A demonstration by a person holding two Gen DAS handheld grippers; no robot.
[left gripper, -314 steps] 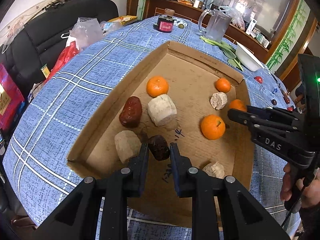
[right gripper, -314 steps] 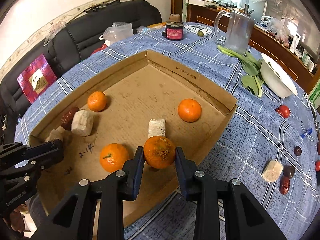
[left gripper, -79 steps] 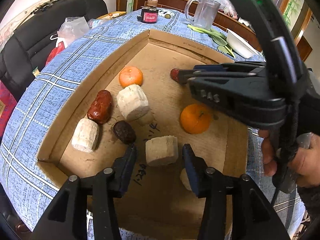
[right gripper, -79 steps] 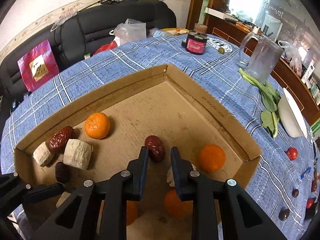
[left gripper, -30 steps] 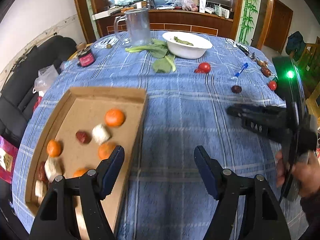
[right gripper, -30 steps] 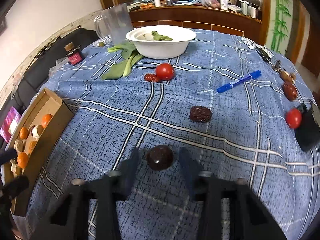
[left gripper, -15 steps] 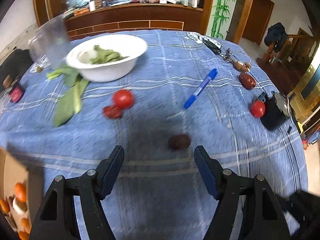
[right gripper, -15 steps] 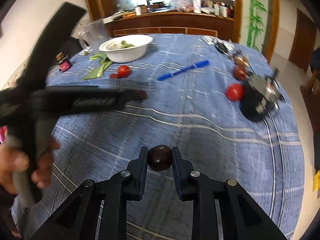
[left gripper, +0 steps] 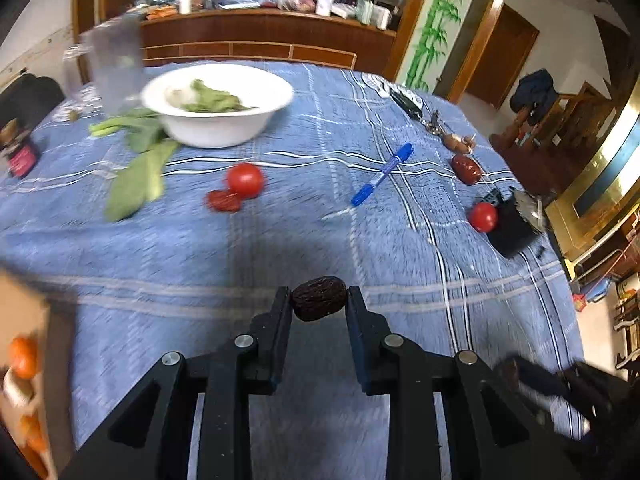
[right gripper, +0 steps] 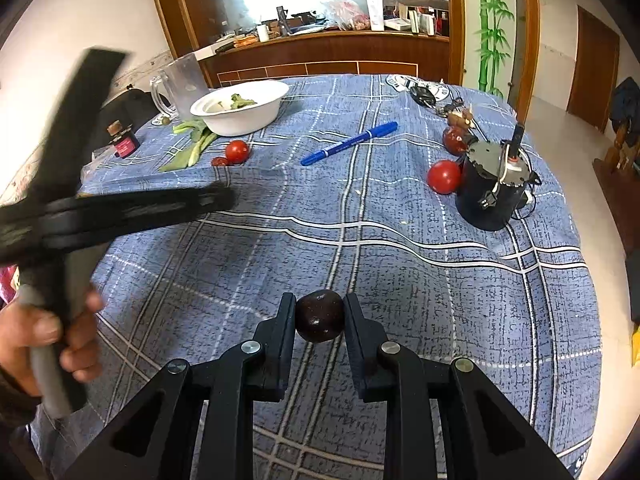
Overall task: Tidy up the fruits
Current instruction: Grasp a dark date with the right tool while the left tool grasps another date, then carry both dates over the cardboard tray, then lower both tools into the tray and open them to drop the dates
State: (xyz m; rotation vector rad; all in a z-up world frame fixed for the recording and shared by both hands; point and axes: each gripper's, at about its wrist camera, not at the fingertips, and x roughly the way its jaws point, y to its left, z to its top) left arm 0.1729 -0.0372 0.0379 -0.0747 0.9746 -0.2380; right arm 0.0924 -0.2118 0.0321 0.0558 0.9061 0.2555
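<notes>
My left gripper (left gripper: 319, 304) is shut on a dark wrinkled date (left gripper: 319, 303) above the blue checked tablecloth. My right gripper (right gripper: 319, 316) is shut on a round dark date (right gripper: 319, 321), held low over the cloth. The left gripper also shows blurred at the left of the right wrist view (right gripper: 120, 212). The cardboard box (left gripper: 32, 364) with oranges (left gripper: 23, 358) is at the left edge. Loose on the cloth are tomatoes (left gripper: 245, 180) (left gripper: 483, 217) and red dates (left gripper: 224, 201) (left gripper: 466, 169).
A white bowl of greens (left gripper: 218, 110), leafy greens (left gripper: 138, 168), a clear jug (left gripper: 114, 68), a small jar (left gripper: 20, 152), a blue marker (left gripper: 382, 174), keys (left gripper: 408, 100) and a dark round device (right gripper: 492, 184) sit on the table.
My left gripper has closed on the dark date that lay open between its fingers half a second ago. My right gripper still holds its date.
</notes>
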